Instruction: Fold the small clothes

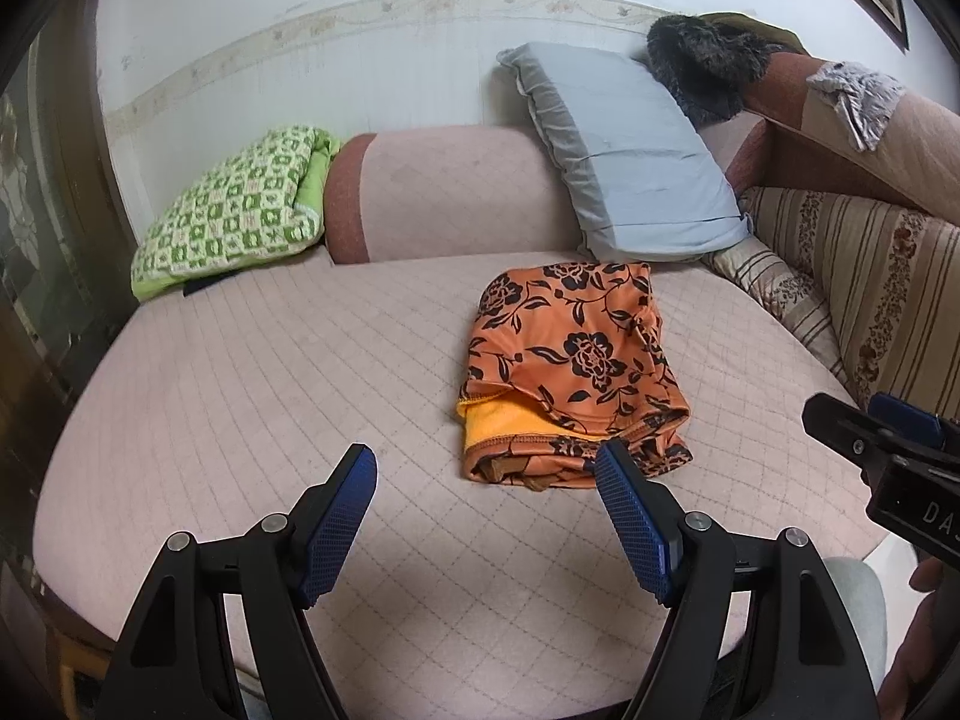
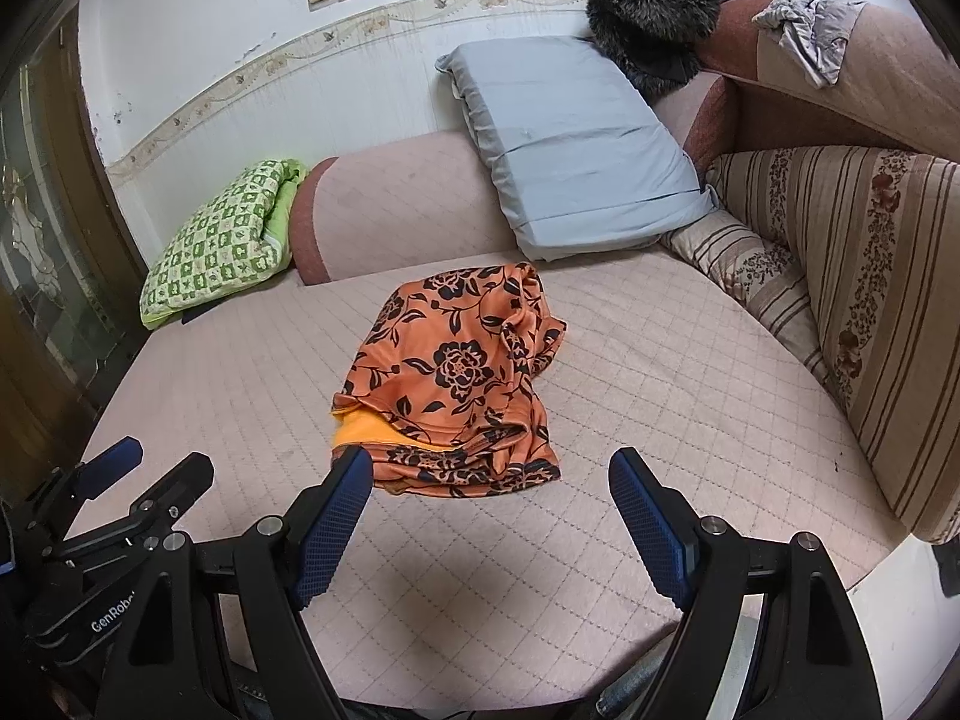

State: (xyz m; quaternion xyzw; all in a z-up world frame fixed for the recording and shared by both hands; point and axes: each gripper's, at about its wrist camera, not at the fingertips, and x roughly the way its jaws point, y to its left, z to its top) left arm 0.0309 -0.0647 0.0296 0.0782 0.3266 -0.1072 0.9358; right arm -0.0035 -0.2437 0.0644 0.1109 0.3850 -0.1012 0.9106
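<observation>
On the pink quilted sofa seat (image 2: 630, 372), an orange black-flowered garment (image 2: 456, 378) lies roughly doubled, both blue-padded grippers, left (image 1: 486, 468) and right (image 2: 491, 474), spread empty short of it

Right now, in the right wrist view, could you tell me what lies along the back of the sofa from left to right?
Green checked blanket → pink bolster → pale blue pillow → dark furry item → grey crumpled cloth.
</observation>
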